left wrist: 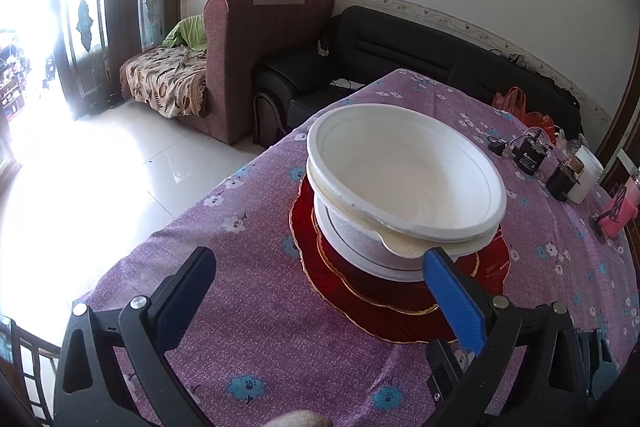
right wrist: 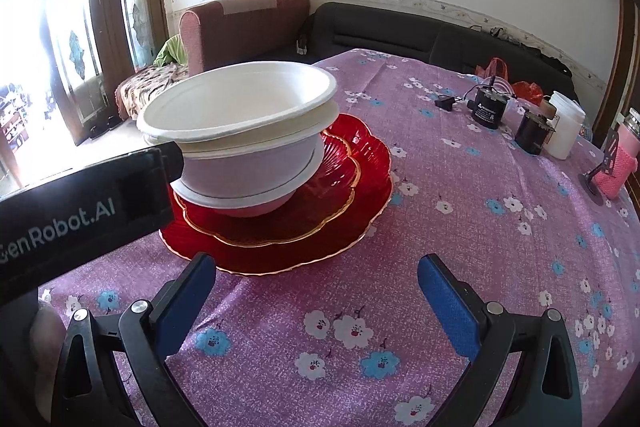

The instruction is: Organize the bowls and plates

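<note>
Several white bowls [left wrist: 404, 171] sit nested, a little askew, on a small red plate [left wrist: 400, 295] that lies on a larger gold-rimmed red plate [left wrist: 380, 325]. My left gripper [left wrist: 320, 267] is open at the stack's near side. Its blue right finger [left wrist: 448, 287] reaches the tab of a cream bowl rim, and nothing sits between the fingers. In the right wrist view the bowl stack [right wrist: 240, 99] and the red plates [right wrist: 312, 255] lie ahead. My right gripper [right wrist: 318, 267] is open over the purple cloth just short of the large plate. The left gripper's finger [right wrist: 168, 159] touches the stack from the left.
The table under a purple floral cloth [right wrist: 440, 227] drops off at the left to a tiled floor [left wrist: 120, 167]. At the far right stand a black adapter [right wrist: 486, 111], a dark jar [right wrist: 532, 135], a white tub [right wrist: 564, 131] and a pink knitted item [right wrist: 616, 167]. Sofas stand beyond.
</note>
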The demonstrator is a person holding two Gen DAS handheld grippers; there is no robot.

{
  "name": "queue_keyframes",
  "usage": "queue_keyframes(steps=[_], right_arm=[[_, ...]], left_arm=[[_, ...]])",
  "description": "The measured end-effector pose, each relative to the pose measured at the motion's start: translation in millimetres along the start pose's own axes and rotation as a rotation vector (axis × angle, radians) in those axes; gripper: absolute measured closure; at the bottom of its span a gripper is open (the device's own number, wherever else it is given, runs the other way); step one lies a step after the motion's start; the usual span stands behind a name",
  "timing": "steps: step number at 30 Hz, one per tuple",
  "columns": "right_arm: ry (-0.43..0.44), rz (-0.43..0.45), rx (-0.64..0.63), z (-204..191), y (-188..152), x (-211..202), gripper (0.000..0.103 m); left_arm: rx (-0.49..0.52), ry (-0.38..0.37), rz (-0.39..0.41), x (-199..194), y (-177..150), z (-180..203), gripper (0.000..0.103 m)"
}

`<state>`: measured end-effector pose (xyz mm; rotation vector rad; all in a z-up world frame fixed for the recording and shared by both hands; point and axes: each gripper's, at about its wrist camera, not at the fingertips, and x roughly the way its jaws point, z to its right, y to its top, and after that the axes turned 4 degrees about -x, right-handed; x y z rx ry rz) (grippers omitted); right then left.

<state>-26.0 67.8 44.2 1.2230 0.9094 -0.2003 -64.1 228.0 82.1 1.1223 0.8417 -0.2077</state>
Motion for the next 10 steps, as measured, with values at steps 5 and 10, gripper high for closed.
queue_keyframes(steps=[5, 10], right_arm=[[0.004, -0.003, -0.011, -6, 4, 4, 0.0], [0.016, -0.003, 0.002, -4, 5, -1, 0.0]], left_arm=[[-0.045, -0.032, -0.001, -3, 4, -9, 0.0], [-0.03, -0.052, 0.025, -17, 4, -6, 0.0]])
